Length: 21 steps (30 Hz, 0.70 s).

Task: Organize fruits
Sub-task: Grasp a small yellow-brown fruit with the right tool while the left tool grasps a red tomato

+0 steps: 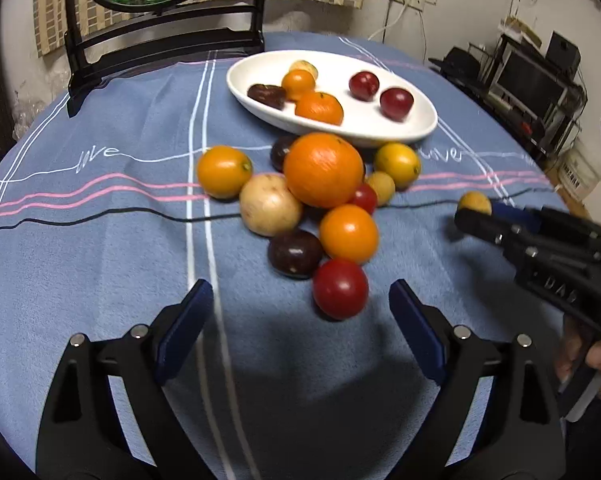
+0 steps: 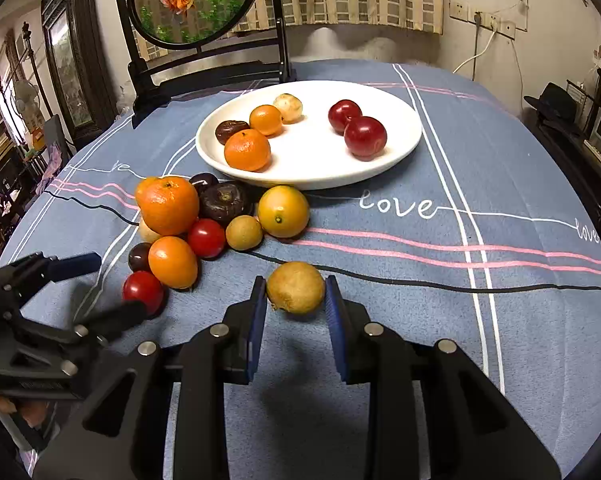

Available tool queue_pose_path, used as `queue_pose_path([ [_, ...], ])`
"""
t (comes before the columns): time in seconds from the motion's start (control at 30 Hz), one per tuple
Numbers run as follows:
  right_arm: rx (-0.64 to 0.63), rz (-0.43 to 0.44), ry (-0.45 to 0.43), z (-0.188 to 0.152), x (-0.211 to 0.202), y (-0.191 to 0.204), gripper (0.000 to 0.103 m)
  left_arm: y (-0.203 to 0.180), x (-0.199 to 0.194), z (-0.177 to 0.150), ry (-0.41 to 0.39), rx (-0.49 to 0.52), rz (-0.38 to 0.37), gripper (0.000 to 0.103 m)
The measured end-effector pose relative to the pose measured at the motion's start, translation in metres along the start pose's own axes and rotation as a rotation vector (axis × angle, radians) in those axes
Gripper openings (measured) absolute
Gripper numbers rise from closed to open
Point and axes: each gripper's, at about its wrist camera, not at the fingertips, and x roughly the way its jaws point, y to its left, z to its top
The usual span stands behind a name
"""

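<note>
The right gripper (image 2: 296, 300) pinched a small yellow-brown fruit (image 2: 296, 288), perhaps a longan, between its blue pads (image 2: 337, 320), both of which touched its sides; whether it rested on the blue tablecloth (image 2: 500, 168) or hung just clear of it could not be told. The white oval plate (image 2: 412, 136) lay straight ahead of that gripper, beyond the black stripe and the pink lines, with bare space between its two red plums (image 2: 365, 137) and its cluster of a mandarin (image 2: 247, 150), a smaller orange fruit, a dark fruit and a pale one. The held fruit was nearly round, so no long axis mattered; the carry looked like a plain forward reach over the near rim. The left gripper (image 1: 300, 300) stood spread wide and empty, pointing at the loose pile, with a red tomato-like fruit (image 1: 340, 289) just beyond its tips and slightly right of centre, making it the nearer hand for that one. The big orange (image 1: 323, 169) hid part of the dark fruits behind it, and the near plate rim was partly masked by the pile in the left wrist view. Motion blur softened the right gripper there, and only a few fingers of the person's hand (image 1: 592, 356) showed.
</note>
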Motion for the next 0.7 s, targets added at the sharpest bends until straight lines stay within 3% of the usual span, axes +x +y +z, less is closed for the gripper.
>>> queue_pose_path([
  [0.1,-0.001,0.007,-0.010,0.001,-0.003,0.001,0.029,-0.010,0.008,-0.004,0.030,0.038,0.002,0.070],
  [0.2,-0.012,0.010,-0.016,0.000,-0.005,0.004,0.029,-0.021,0.011,-0.007,0.021,0.101,0.052,0.058],
  [0.23,-0.017,0.013,-0.018,0.001,-0.005,0.005,0.029,-0.024,0.010,-0.007,0.015,0.113,0.046,0.048],
  [0.33,-0.028,0.018,-0.020,0.000,-0.005,0.009,0.029,-0.029,0.010,-0.007,0.013,0.123,0.035,0.034],
  [0.43,-0.028,0.017,-0.014,0.000,-0.003,0.009,0.029,-0.028,0.009,-0.006,0.009,0.115,0.034,0.030],
  [0.6,-0.018,0.021,-0.017,0.000,-0.003,0.006,0.029,-0.022,0.002,-0.005,0.026,0.064,-0.029,0.030],
  [0.7,-0.010,0.020,-0.020,-0.001,-0.002,0.005,0.029,-0.024,-0.011,-0.002,-0.008,0.072,-0.021,0.030],
])
